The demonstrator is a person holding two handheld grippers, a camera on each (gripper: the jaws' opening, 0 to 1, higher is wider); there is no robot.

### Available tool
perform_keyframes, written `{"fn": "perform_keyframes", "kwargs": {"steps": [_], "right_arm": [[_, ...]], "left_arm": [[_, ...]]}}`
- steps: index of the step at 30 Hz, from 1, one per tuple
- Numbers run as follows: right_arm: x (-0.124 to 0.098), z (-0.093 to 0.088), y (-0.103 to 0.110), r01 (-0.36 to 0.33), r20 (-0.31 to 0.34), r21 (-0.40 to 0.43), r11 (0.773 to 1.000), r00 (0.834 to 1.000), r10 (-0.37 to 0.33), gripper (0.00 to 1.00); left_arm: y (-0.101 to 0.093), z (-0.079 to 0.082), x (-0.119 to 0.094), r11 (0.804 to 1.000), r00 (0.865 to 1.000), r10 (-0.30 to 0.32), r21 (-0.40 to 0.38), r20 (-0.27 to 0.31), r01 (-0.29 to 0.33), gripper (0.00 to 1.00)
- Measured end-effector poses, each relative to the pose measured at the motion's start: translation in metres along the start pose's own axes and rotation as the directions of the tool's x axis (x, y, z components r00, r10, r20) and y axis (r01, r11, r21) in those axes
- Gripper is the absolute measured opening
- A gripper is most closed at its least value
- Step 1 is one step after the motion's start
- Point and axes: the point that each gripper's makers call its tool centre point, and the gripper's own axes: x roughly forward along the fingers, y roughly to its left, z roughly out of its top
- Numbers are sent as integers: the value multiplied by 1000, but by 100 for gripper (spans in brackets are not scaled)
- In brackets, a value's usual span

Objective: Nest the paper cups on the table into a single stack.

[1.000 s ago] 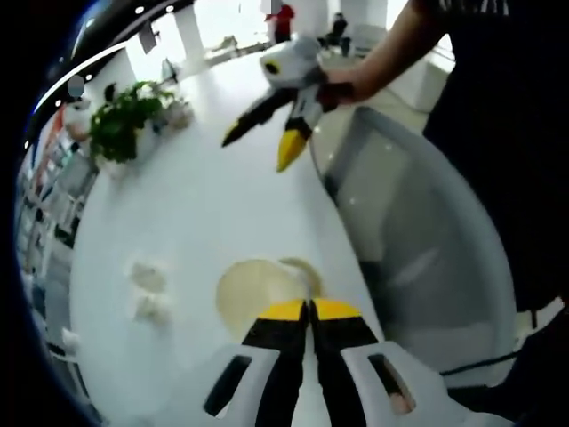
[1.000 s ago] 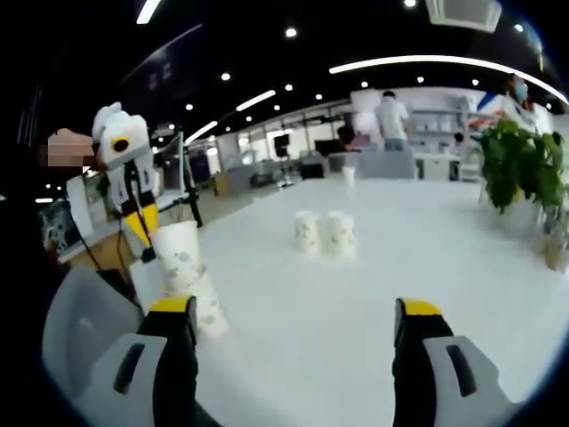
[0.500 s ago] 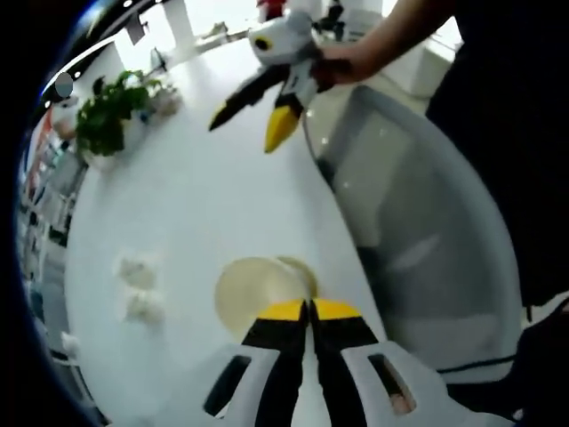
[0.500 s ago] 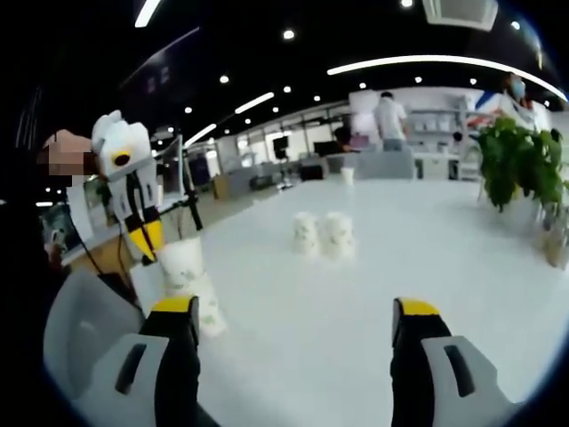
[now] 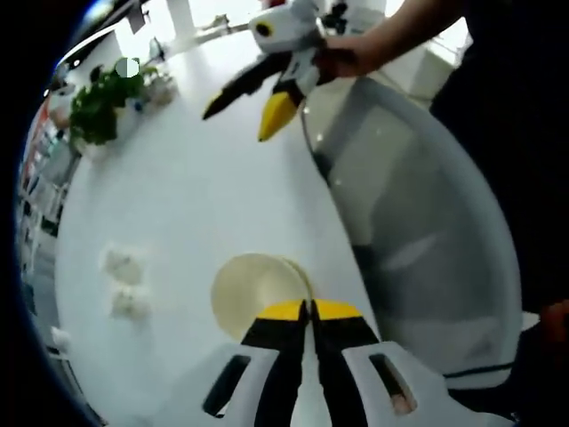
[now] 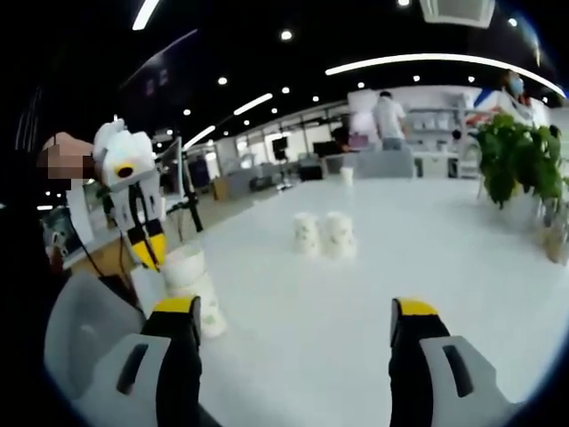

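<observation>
The left tool (image 5: 309, 307) has its yellow-tipped jaws pressed together on the rim of a white paper cup with a faint green leaf print (image 6: 185, 269); in the left gripper view the cup's cream interior (image 5: 253, 289) faces the camera. In the right gripper view this cup sits partly inside a second matching cup (image 6: 206, 310) standing at the near left edge of the glossy white counter (image 6: 356, 302). The right tool (image 6: 293, 311) is spread wide with nothing between its jaws, held low over the counter. 2 more matching paper cups (image 6: 324, 234) stand upside down, touching, farther along the counter. A leafy green potted plant (image 6: 517, 169) stands at the far right. Judged from their look, the cups are light, thin-walled and easily crushed, and may slide on the smooth counter. Take hold at the rolled rim or the stiff base ring, with light pressure only.
</observation>
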Motion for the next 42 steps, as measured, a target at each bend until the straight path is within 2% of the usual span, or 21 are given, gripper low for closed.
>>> {"fn": "perform_keyframes", "kwargs": {"steps": [5,13,24,30,39,42], "right_arm": [[0,0,0,1,5,8,1000,1000,-1,85],[-1,-1,-1,-2,3,10,1000,1000,2,85],[1,0,2,-10,1,1,1000,1000,10,84],[1,2,4,-12,5,-2,1000,1000,12,85],[0,2,7,-12,5,-4,1000,1000,12,85],[0,2,10,-14,5,-6,1000,1000,14,85]], "left_arm": [[1,-6,4,1000,1000,-1,-12,-17,1,2],[0,-5,3,1000,1000,-5,-24,-3,5,3],[-3,-5,0,1000,1000,-2,-17,14,2,15],[-7,0,-1,999,998,-9,-49,55,12,27],[-5,1,-4,997,994,44,-60,98,-38,52],[-3,10,-10,994,986,70,-89,153,-56,54]]}}
